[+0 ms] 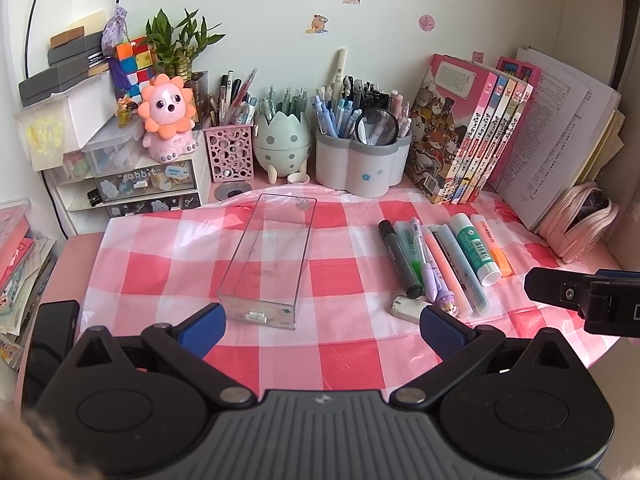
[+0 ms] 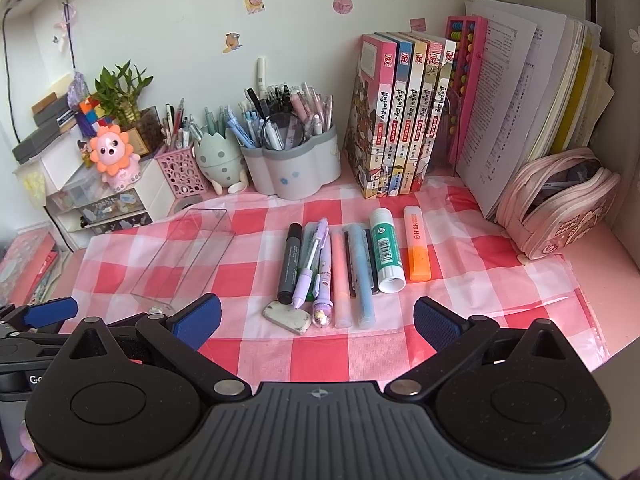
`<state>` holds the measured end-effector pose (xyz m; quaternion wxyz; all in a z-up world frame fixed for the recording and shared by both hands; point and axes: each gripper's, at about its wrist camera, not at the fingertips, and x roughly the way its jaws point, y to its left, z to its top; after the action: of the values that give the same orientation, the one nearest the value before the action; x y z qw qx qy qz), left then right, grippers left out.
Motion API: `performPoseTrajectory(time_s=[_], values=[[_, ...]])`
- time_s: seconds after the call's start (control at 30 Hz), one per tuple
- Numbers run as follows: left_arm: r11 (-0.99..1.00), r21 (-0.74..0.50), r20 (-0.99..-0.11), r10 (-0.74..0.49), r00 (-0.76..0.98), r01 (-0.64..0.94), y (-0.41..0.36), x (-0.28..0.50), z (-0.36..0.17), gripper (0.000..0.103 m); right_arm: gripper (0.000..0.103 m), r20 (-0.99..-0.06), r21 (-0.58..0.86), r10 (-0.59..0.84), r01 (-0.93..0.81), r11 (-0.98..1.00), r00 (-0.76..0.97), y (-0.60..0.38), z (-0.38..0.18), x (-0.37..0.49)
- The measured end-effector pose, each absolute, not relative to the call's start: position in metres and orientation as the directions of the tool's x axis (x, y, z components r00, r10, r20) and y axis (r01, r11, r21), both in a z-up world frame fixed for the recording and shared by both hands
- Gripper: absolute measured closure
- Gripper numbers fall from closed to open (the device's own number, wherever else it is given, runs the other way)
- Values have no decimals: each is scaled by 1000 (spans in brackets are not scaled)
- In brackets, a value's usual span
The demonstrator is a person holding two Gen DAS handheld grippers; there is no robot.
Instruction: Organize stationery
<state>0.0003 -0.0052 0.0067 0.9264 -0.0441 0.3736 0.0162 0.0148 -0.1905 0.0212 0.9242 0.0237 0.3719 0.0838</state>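
1. Left wrist view: left tool (image 1: 322, 326) spread wide, empty, above the checkered cloth (image 1: 340, 344) on the tabletop; clear tray (image 1: 268, 260) just ahead, empty
2. Right wrist view: right tool (image 2: 316, 320) spread wide, empty
3. Stationery row right of tray: black marker (image 2: 290, 264), glue stick (image 2: 385, 250), orange highlighter (image 2: 417, 244); eraser (image 2: 287, 317) at near end

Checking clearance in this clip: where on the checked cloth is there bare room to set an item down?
Free: the cloth between the clear tray and the black marker, and right of the orange highlighter toward the pink pouch. Crowded: the pen row and the holders along the wall.
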Motion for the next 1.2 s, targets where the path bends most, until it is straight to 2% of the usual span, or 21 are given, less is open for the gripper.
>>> performPoseTrajectory(time_s=[0.23,0.47,0.83,1.2], values=[[995,-72,-681,3,733,-70,6,4,-8,22,5,-682,106,161,-122,987,714,-197,14,24],[995,-13,-631,71,773,-103,24,7,-40,22,5,-651,62,113,-96,993,751,-202,-9,33],[997,31,-547,76,834,-71,35,28,-94,22,5,-608,74,126,-102,992,784,-222,-51,59],[997,-25,-539,47,841,-71,45,46,-117,23,5,-574,88,171,-147,985,801,-230,-68,86]])
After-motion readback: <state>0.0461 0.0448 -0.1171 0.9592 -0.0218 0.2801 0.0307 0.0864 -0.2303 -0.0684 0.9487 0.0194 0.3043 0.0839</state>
